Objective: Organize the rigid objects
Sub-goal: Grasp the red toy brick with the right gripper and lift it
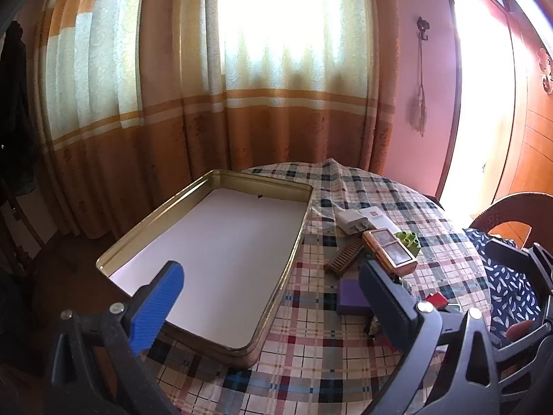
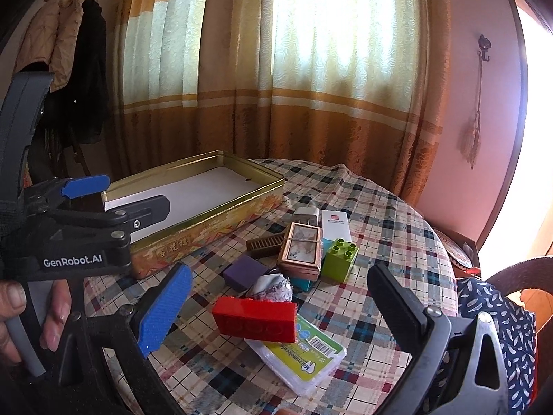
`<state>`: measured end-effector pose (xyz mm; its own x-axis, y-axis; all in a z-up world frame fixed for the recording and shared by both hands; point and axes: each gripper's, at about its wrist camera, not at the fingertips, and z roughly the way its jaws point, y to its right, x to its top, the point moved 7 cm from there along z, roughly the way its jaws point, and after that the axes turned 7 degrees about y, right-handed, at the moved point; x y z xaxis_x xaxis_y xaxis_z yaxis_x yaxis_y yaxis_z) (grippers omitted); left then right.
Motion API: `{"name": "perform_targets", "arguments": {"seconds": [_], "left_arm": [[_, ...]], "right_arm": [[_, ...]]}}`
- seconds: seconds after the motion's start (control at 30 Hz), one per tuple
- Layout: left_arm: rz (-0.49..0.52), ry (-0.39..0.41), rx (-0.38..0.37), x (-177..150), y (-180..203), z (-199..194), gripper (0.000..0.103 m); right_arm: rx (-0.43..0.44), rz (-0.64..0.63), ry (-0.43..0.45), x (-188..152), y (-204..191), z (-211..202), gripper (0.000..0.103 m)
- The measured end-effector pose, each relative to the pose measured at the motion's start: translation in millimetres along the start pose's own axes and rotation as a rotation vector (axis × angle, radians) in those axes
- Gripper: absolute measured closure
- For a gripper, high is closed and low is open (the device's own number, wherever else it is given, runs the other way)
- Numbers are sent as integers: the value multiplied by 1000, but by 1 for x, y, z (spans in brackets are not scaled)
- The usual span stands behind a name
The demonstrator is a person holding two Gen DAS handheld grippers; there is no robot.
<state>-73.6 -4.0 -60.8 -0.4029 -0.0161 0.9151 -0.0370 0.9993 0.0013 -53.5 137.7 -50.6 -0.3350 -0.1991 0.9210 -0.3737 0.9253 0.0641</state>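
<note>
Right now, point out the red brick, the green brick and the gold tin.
red brick [image 2: 255, 319], right wrist view, on its front face.
green brick [image 2: 339, 259], right wrist view, on its near side.
gold tin [image 2: 207, 223], right wrist view, on its outer long wall.

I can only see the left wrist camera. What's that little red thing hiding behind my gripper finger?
Observer: It's a long red toy brick, resting partly on a clear packet with a green label.
Operator: Is the other gripper holding something?
Observer: No. The right gripper is wide open above the checked tablecloth, and its pads touch nothing.
</note>
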Motion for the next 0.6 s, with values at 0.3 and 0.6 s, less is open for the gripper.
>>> {"name": "perform_targets", "arguments": {"seconds": [0.3,0.6], "left_arm": [[-2,11,23,0,-5,1,0],[-15,15,34,0,-10,1,0]], "right_arm": [[2,-12,-4,-5,-4,4,1],[1,-32,4,-12,-9,7,1]]}}
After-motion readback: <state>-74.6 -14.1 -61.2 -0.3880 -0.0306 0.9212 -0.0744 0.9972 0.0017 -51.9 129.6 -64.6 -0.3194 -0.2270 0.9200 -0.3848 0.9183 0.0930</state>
